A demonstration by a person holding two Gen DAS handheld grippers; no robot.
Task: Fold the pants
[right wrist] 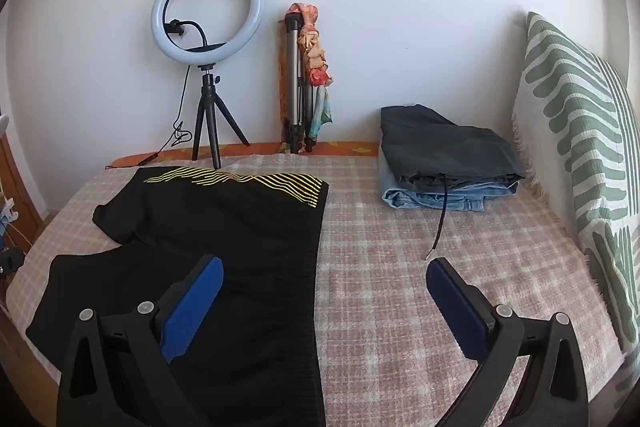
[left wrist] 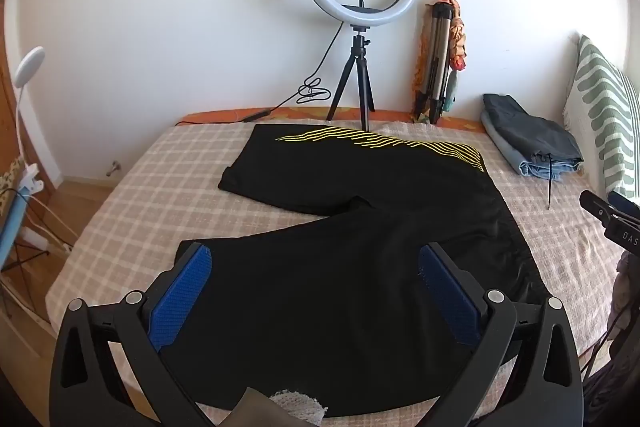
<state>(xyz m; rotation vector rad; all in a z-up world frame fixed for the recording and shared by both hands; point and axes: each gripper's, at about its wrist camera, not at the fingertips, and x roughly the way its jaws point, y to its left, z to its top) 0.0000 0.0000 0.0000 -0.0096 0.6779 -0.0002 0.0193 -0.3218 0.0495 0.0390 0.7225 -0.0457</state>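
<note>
Black shorts (left wrist: 340, 227) with yellow wavy lines on the far leg lie spread flat on the checked bedspread (left wrist: 152, 187), legs pointing left, waistband to the right. My left gripper (left wrist: 314, 267) is open and empty, hovering above the near leg. In the right wrist view the shorts (right wrist: 224, 227) lie at the left, their ribbed waistband running down the middle. My right gripper (right wrist: 324, 279) is open and empty above the waistband edge, its left finger over the shorts and its right finger over the bare bedspread (right wrist: 400, 287).
A stack of folded pants (right wrist: 448, 159) lies at the back right of the bed, a cord trailing from it. A ring light on a tripod (right wrist: 208, 67) and a folded tripod (right wrist: 298, 87) stand against the wall. A green-patterned pillow (right wrist: 580, 147) leans at the right.
</note>
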